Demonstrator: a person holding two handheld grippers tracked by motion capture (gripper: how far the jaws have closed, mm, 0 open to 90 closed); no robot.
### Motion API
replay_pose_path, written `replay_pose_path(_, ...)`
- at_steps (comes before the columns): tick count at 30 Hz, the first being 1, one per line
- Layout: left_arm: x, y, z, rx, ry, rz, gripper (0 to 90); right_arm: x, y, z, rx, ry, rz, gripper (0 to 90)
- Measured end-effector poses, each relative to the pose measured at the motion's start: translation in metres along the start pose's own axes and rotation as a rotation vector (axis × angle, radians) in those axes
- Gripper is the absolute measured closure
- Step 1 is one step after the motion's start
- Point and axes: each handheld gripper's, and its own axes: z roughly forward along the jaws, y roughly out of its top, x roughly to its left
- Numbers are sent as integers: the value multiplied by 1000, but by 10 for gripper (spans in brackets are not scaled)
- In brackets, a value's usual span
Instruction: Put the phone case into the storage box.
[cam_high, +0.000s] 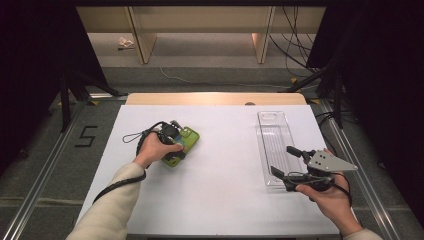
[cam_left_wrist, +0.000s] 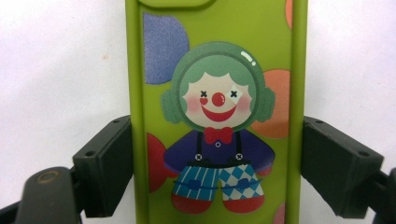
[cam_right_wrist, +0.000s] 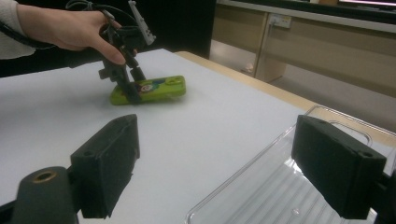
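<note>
A green phone case (cam_high: 188, 139) printed with a clown lies on the left half of the white table (cam_high: 225, 200). My left gripper (cam_high: 176, 150) comes down on its near end. In the left gripper view the case (cam_left_wrist: 215, 116) runs up between the jaws, and both pads (cam_left_wrist: 107, 163) touch its long edges, so the gripper is shut on it. The right gripper view shows the case (cam_right_wrist: 154, 88) low on the table under that hand. My right gripper (cam_high: 283, 161) hovers open over the near end of a clear plastic tray (cam_high: 272, 125), nothing between its jaws (cam_right_wrist: 224, 163).
The clear tray (cam_right_wrist: 327, 112) lies lengthwise at the table's right side, with nothing in it. A wooden strip (cam_high: 215, 98) borders the far edge of the table. Dark stands and cables (cam_high: 295, 45) are on the floor beyond.
</note>
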Motion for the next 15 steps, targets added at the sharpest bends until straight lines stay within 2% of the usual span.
replay_pose_path(9, -2, -9, -9, -116, 20, -28, 165, 0, 0, 0, -1, -7, -1, 163)
replay_pose_path(15, -6, -11, -15, -176, 35, -18, 164, 0, 0, 0, 0, -10, -2, 162)
